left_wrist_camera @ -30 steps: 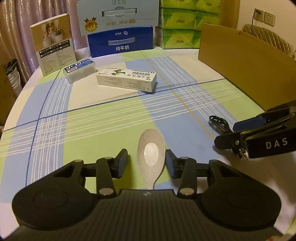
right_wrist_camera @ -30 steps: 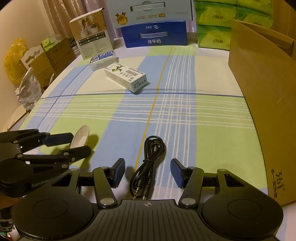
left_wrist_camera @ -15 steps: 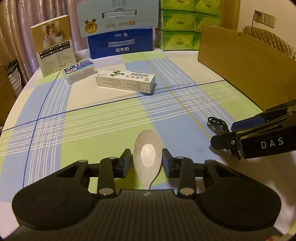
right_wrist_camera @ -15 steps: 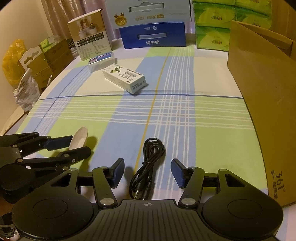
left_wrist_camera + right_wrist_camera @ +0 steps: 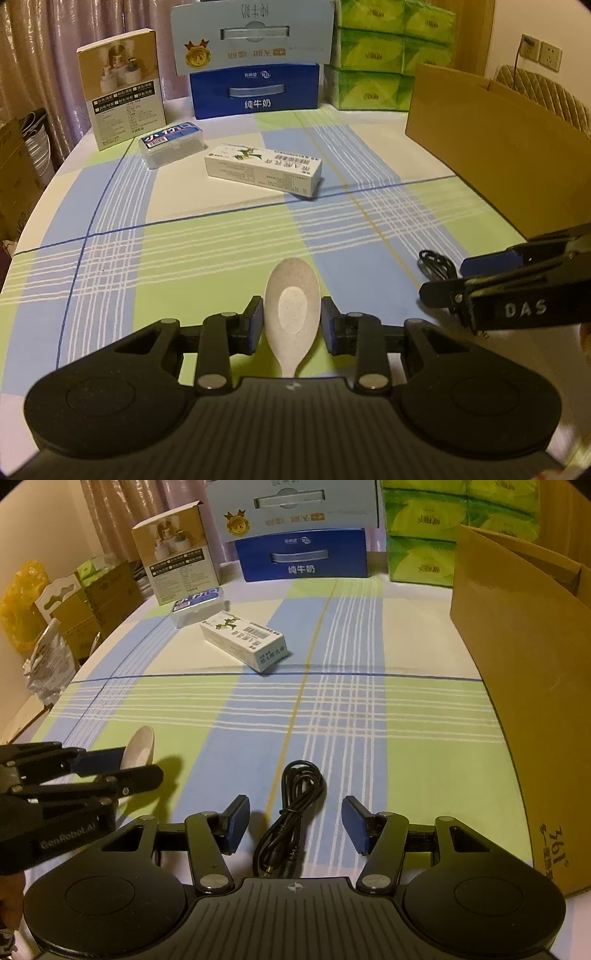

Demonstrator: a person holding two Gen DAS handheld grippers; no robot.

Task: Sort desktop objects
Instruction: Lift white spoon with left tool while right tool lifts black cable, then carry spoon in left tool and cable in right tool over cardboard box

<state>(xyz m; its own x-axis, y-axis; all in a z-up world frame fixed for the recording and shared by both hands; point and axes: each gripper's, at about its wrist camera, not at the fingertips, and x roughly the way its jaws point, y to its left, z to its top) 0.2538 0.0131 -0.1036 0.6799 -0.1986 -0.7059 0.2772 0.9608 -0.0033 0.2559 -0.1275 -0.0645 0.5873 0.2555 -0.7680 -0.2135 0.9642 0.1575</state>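
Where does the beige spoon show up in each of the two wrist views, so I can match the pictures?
Left wrist view: the spoon lies bottom centre, bowl pointing away, between the left gripper jaws.
Right wrist view: only the spoon bowl shows, far left, partly behind the left gripper.
Shared landmark: the white carton lying mid-table, left of centre in the right wrist view.

Background: pinkish pleated curtain [image 5: 44, 55] behind table w/ blue-green-cream plaid cloth [image 5: 184, 251]; cream wall w/ white socket plates [image 5: 541, 53] at right; stacked brown cartons [image 5: 103, 602] at left. Warm indoor light.
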